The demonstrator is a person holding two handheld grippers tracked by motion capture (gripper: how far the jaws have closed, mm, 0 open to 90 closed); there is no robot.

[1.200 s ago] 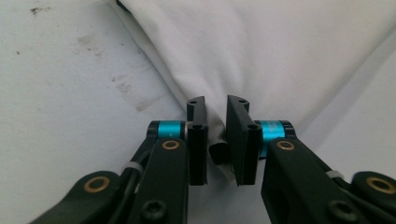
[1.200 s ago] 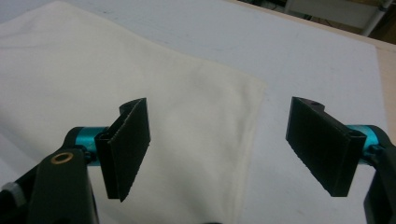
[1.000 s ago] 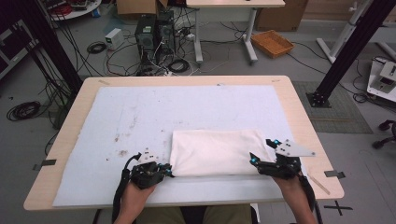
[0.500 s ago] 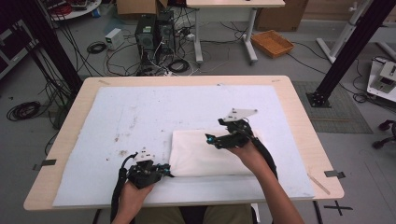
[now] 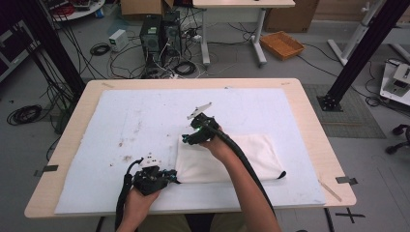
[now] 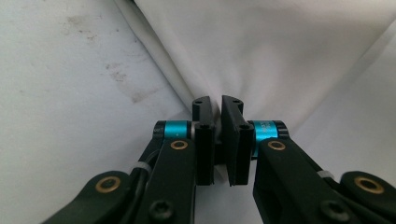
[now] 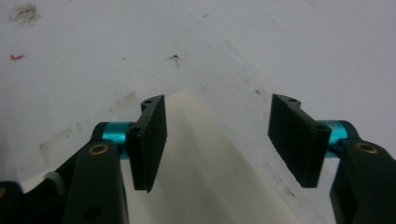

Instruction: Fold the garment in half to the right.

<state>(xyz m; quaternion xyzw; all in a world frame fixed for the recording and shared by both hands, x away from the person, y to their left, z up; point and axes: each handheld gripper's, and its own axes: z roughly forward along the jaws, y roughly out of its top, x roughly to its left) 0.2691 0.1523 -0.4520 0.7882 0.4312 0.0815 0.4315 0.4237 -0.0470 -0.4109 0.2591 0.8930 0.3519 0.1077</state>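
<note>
Folded white cloth (image 5: 227, 157): lies on the white mat (image 5: 121, 121) covering the wooden table (image 5: 309, 121), near-right of centre. Left gripper (image 5: 170, 177): jaws clamped on the cloth's near-left corner. Right gripper (image 5: 186, 138): at the cloth's far-left corner, jaws apart and just been closing, corner between them, pads not pressing

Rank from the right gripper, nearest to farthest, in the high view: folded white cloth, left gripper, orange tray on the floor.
1. Folded white cloth: directly under the right gripper, at its far-left corner.
2. Left gripper: near edge, clamping the cloth's near-left corner.
3. Orange tray: floor beyond the table.
</note>
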